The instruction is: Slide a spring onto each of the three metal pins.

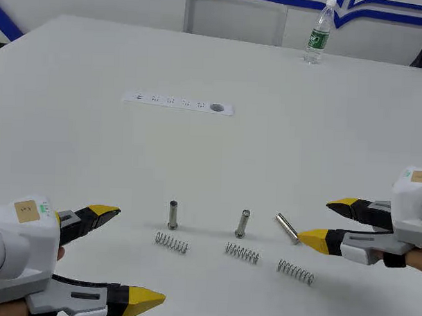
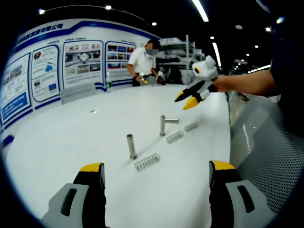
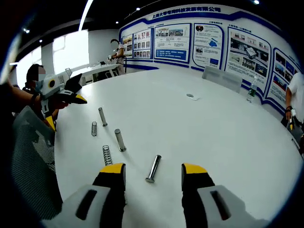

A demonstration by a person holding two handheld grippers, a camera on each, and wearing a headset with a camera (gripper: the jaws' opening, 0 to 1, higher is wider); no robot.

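We see a smooth, matt white tabletop (image 1: 93, 147) under pins (image 1: 243, 223) of bright polished metal and springs (image 1: 242, 253) of thin grey wire. The left tongs (image 1: 131, 252) and right tongs (image 1: 320, 220) look like hard plastic, white and grey with yellow tips. The water bottle (image 1: 319, 33) is clear plastic.

White surface (image 1: 75, 91) carried three metal pins in a row: left pin (image 1: 173, 215) upright, middle pin (image 1: 243, 223) upright with a slight lean, right pin (image 1: 287, 228) lying flat. Left spring (image 1: 171, 242), middle spring (image 1: 242, 253) and right spring (image 1: 295, 272) each lay near its pin, apart from it. Left tongs (image 1: 128, 254) sat at lower left, jaws wide apart. Right tongs (image 1: 318, 219) had jaws parted, lower tip just beside the right pin; contact could not be told. Farther back stood a power strip (image 1: 177, 102) and a water bottle (image 1: 319, 31).
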